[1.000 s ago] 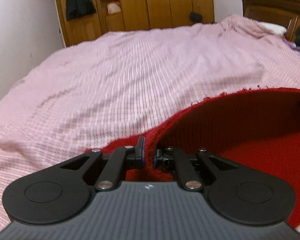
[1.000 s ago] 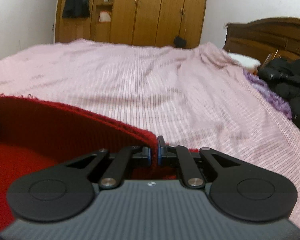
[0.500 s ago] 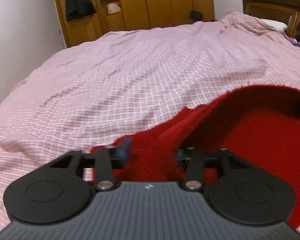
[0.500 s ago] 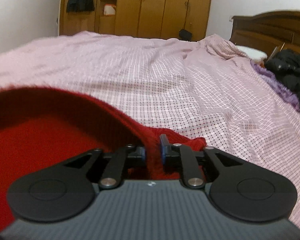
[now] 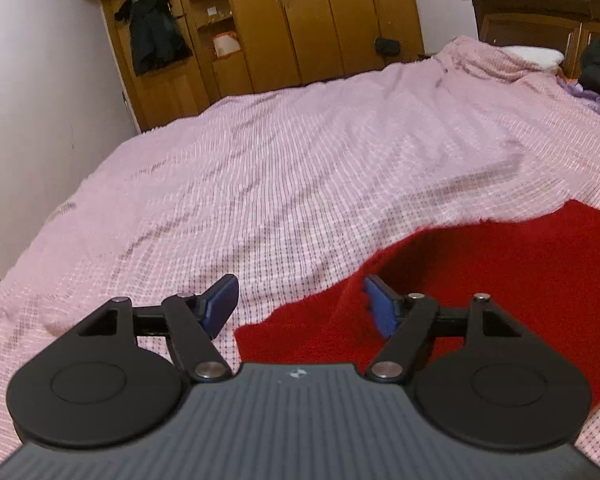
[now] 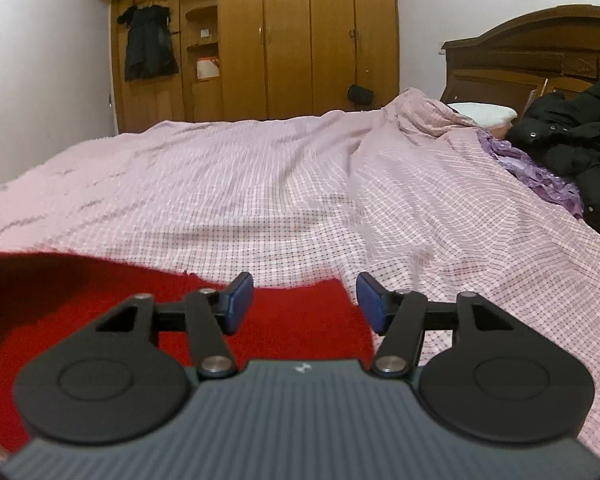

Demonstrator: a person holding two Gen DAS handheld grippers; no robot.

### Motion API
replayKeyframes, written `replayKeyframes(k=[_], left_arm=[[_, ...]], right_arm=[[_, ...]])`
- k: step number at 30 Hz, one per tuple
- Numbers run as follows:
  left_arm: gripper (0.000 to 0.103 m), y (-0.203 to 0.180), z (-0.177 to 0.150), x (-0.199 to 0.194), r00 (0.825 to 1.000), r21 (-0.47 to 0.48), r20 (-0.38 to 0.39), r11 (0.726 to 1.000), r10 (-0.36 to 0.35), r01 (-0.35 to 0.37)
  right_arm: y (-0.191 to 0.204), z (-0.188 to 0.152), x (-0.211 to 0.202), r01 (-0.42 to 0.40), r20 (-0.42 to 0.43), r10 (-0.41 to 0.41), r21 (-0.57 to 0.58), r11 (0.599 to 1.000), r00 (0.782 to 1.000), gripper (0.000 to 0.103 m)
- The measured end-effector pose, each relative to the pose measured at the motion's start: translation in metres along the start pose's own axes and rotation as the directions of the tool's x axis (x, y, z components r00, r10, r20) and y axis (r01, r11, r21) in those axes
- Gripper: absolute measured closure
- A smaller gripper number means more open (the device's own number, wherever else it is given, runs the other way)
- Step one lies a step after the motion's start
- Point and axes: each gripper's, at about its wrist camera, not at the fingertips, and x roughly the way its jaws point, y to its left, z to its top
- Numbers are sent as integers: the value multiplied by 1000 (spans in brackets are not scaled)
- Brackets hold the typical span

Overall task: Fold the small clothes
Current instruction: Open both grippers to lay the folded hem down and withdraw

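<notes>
A red knitted garment [image 5: 500,280] lies on the pink checked bedspread [image 5: 300,160], folded over on itself. In the left wrist view it fills the lower right. My left gripper [image 5: 300,304] is open above its left corner, holding nothing. In the right wrist view the garment [image 6: 100,300] fills the lower left. My right gripper [image 6: 304,300] is open above its right corner, also empty. Both pairs of blue pads stand wide apart.
A wooden wardrobe [image 6: 280,40] stands beyond the far edge of the bed, with dark clothing [image 6: 148,44] hanging on it. A wooden headboard [image 6: 540,52], a white pillow [image 6: 484,114], a purple cloth [image 6: 540,172] and a black jacket [image 6: 580,144] are at the right.
Both grippers were shut on the red garment's edge a second ago. Both have opened and let it drop flat onto the bed, the left one first.
</notes>
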Motion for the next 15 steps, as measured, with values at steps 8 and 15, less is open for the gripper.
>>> replayKeyframes(k=[8, 15], left_arm=[[28, 6, -1, -24, 999, -26, 18, 999, 32, -31], [28, 19, -33, -19, 998, -84, -55, 996, 24, -28]], right_arm=[[-7, -6, -15, -19, -35, 19, -2, 1000, 999, 44], [-4, -26, -24, -82, -97, 85, 29, 996, 992, 44]])
